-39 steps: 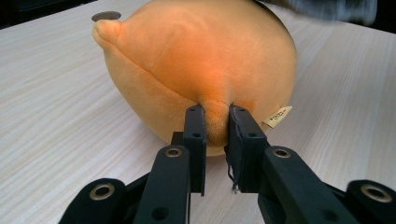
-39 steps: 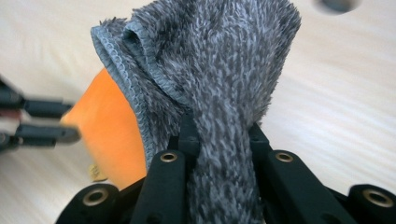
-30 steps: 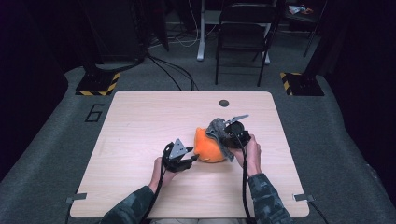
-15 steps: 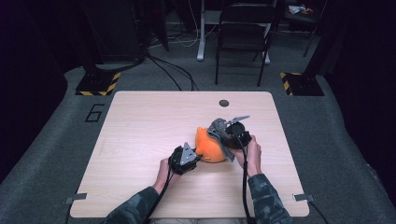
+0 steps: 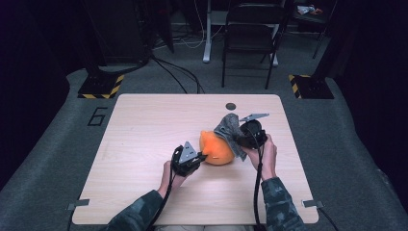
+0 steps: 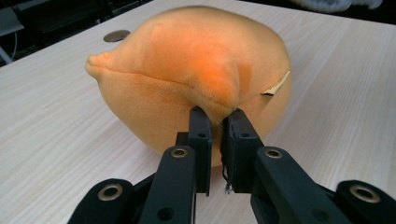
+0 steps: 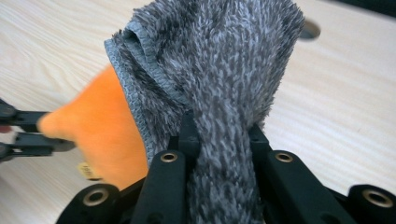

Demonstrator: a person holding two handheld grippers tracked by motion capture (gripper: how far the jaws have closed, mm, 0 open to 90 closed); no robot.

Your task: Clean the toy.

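Orange plush (image 5: 217,149) pinched by left gripper (image 5: 192,159), grey cloth (image 5: 230,128) clamped in right gripper (image 5: 246,136), pale wooden table (image 5: 144,130), folding chair (image 5: 250,29) beyond

An orange plush toy (image 6: 196,74) with a small cream tag (image 6: 276,86) lies beside a mottled grey fuzzy cloth (image 7: 224,70) on the pale wood-grain tabletop (image 5: 144,125), both black grippers nearby, with camouflage-patterned sleeves (image 5: 279,207) below.

Both forearms wear camouflage sleeves (image 5: 281,202). Each black gripper, left gripper (image 5: 188,160) and right gripper (image 5: 252,133), carries 1 grey 3-cornered plate, trails 1 black cable, and shows brass-ringed screw holes along its 2 jaws.
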